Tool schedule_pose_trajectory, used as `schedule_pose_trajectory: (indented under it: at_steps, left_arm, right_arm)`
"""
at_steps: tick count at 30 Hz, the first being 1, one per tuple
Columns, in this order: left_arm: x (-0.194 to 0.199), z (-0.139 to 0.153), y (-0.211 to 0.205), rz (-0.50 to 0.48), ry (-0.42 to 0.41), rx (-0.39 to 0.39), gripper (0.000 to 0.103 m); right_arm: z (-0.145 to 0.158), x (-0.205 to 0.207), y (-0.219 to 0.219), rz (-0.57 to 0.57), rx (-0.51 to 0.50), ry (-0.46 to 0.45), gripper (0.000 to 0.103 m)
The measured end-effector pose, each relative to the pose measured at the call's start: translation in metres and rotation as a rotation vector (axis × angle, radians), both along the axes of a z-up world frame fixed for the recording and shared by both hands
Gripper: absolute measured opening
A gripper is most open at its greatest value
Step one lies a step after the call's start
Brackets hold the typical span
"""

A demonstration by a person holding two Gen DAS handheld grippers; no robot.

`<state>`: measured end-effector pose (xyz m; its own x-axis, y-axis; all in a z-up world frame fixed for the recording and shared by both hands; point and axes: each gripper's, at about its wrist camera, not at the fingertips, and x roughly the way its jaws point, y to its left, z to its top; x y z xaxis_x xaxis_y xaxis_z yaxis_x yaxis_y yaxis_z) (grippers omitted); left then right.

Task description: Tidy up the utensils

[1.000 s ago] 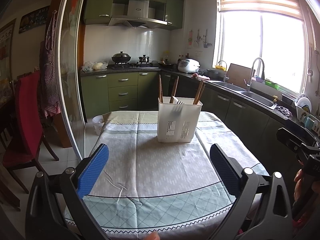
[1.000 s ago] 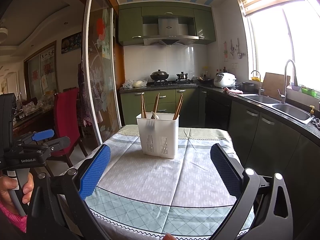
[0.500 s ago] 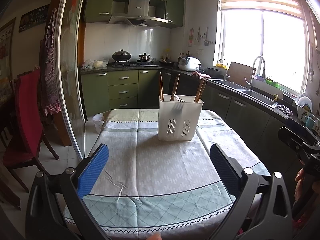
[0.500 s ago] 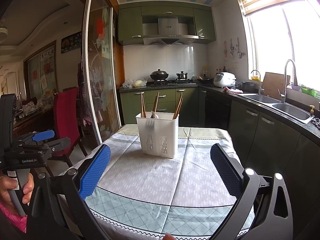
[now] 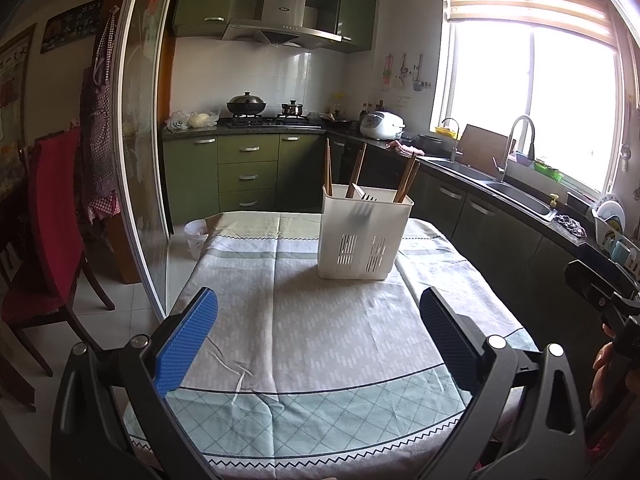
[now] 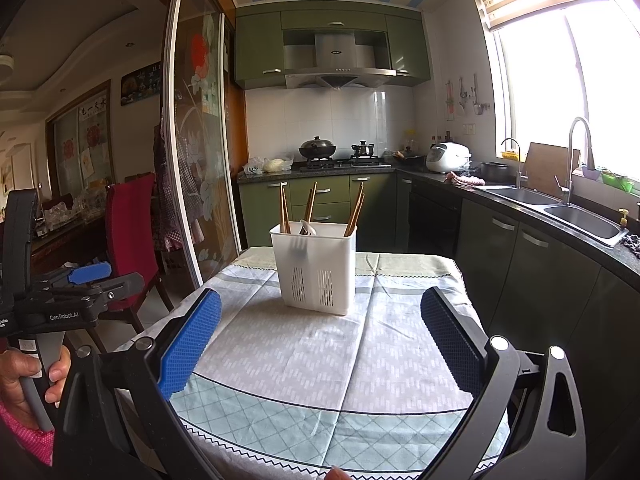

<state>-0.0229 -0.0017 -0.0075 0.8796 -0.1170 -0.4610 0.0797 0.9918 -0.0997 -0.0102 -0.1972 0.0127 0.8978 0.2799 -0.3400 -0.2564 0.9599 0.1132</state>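
1. Utensils: chopsticks (image 5: 328, 170) and a fork (image 5: 366, 197) are held upright in the caddy (image 6: 316, 268), at 12 o'clock on the table (image 6: 304, 360).
2. Left gripper (image 5: 318, 338): jaws spread wide, nothing held.
3. Right gripper (image 6: 320, 340): jaws spread wide, nothing held.

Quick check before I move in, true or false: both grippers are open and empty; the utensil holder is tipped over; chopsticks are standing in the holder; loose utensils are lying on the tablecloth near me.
1. Both the left gripper and the right gripper are open and empty. True.
2. The white utensil holder is tipped over. False: it stands upright on the tablecloth.
3. Wooden chopsticks stand in the holder. True, leaning in separate groups.
4. Loose utensils lie on the tablecloth. False: none are visible on the cloth.
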Motion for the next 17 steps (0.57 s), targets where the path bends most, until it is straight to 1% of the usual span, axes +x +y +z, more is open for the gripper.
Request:
schedule_pose_trajectory:
  at_steps: [5,10,14,17]
  left_arm:
    - [0.0048,-0.0024,-0.0037,-0.022,0.025,0.023,0.096]
    - [0.0049,-0.0011,-0.0045,0.003,0.021,0.045,0.096]
    - [0.0057,-0.0014,-0.0023,0.003,0.031,0.026,0.096]
    - [0.0055,-0.0014,-0.0033,0.006,0.029,0.034,0.096]
  right_arm:
    - [-0.0018,0.0009,-0.0004,0.000,0.000,0.003,0.098]
    - [-0.0040,0.0019,-0.0012,0.002,0.002,0.003,0.098]
    - [-0.0048,0.0029,-0.0012,0.000,0.002,0.005,0.098]
    - [-0.0047,0.0032,-0.0011,0.000,0.001,0.006,0.098]
